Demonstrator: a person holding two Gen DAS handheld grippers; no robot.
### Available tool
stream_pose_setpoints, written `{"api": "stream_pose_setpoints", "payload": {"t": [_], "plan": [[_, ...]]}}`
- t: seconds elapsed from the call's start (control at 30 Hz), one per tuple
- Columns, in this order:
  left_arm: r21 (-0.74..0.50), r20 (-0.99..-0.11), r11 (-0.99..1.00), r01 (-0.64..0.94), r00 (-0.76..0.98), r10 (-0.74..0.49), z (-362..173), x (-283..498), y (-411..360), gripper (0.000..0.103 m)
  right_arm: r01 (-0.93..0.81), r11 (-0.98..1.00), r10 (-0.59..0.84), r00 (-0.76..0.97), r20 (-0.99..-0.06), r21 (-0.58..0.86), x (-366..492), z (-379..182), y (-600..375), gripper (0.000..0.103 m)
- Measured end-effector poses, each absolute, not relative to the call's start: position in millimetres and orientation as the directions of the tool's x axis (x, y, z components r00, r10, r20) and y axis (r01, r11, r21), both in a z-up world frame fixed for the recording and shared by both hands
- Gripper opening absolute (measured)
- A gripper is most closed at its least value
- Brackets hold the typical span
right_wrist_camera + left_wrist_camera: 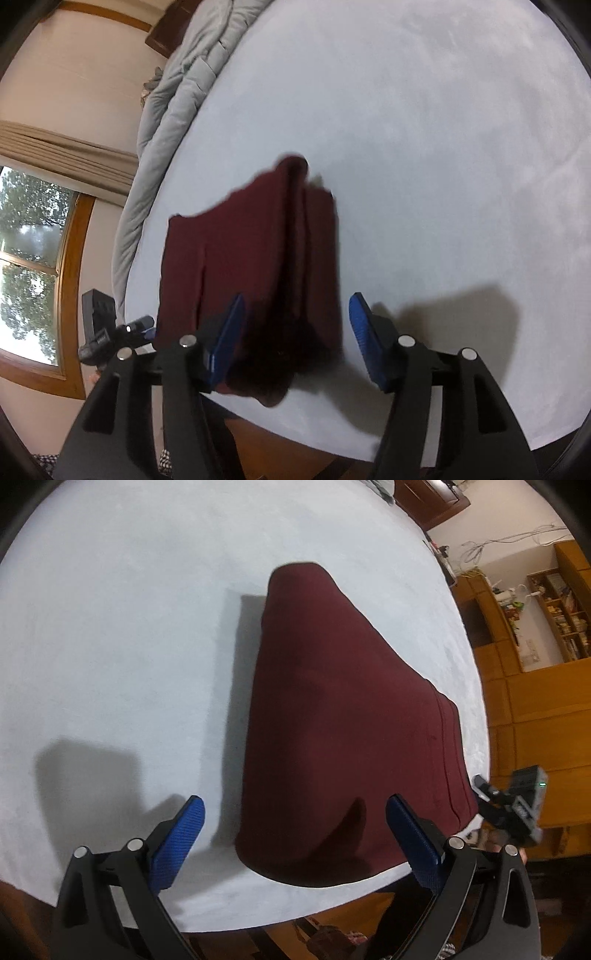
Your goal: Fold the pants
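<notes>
The dark red pants [332,720] lie folded in a long stack on the white bed sheet [129,646], near its front edge. My left gripper [295,834] is open, blue fingers apart, just above the near end of the pants and holding nothing. In the right wrist view the pants [266,258] show as a layered stack with folds along one side. My right gripper [295,336] is open over their near end, empty. The right gripper's body [517,801] shows at the bed's right edge in the left wrist view.
A grey quilt [177,81] is bunched along the far edge of the bed. Wooden cabinets and shelves [535,664] stand to one side, a window [33,258] to the other. The bed's front edge [258,912] is close below both grippers.
</notes>
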State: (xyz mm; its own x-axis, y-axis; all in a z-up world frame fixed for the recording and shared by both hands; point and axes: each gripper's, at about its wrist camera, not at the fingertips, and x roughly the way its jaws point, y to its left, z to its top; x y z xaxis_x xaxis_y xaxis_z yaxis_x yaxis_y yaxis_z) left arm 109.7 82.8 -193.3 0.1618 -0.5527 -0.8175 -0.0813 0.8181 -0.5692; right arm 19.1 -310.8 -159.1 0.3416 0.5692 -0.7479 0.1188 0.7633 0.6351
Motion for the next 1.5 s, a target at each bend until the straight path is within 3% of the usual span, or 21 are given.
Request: {"api": "stream_pose_setpoints", "payload": {"t": [0.43,0.67,0.8,0.93,1.0,1.07,1.17,1.27,1.5], "plan": [[-0.604,-0.795,0.797,-0.010,0.077,-0.601,-211,133,53,0.099,0.144,0.695,0.660,0.261,-0.704,0.705,46,-199,-295,0.075],[-0.642,-0.767,0.767,-0.024,0.028,-0.641,-209,136,57,0.099,0.107,0.664,0.709,0.226,-0.668,0.740,63,-210,-284,0.077],[-0.674,-0.738,0.738,-0.023,0.017,-0.674,-208,133,61,0.099,0.085,0.667,0.713,0.216,-0.667,0.740,70,-215,-277,0.071],[-0.687,-0.725,0.724,-0.061,-0.007,-0.689,-218,134,62,0.098,0.070,0.644,0.731,0.236,-0.640,0.762,67,-213,-280,0.050],[-0.671,-0.740,0.738,-0.074,-0.002,-0.673,-216,136,59,0.092,0.068,0.632,0.737,0.253,-0.626,0.772,62,-209,-282,0.045],[-0.640,-0.767,0.765,-0.072,0.016,-0.641,-211,136,57,0.065,0.065,0.631,0.734,0.271,-0.623,0.773,57,-203,-283,0.042],[-0.648,-0.762,0.757,-0.087,0.060,-0.645,-199,128,64,0.043,0.031,0.648,0.724,0.284,-0.628,0.761,56,-188,-277,0.039],[-0.657,-0.754,0.750,-0.084,0.097,-0.650,-190,124,67,0.037,-0.007,0.674,0.708,0.290,-0.643,0.739,60,-170,-270,0.038],[-0.711,-0.696,0.702,-0.037,0.185,-0.694,-154,140,63,0.036,-0.072,0.700,0.685,0.347,-0.640,0.710,92,-124,-273,0.038]]}}
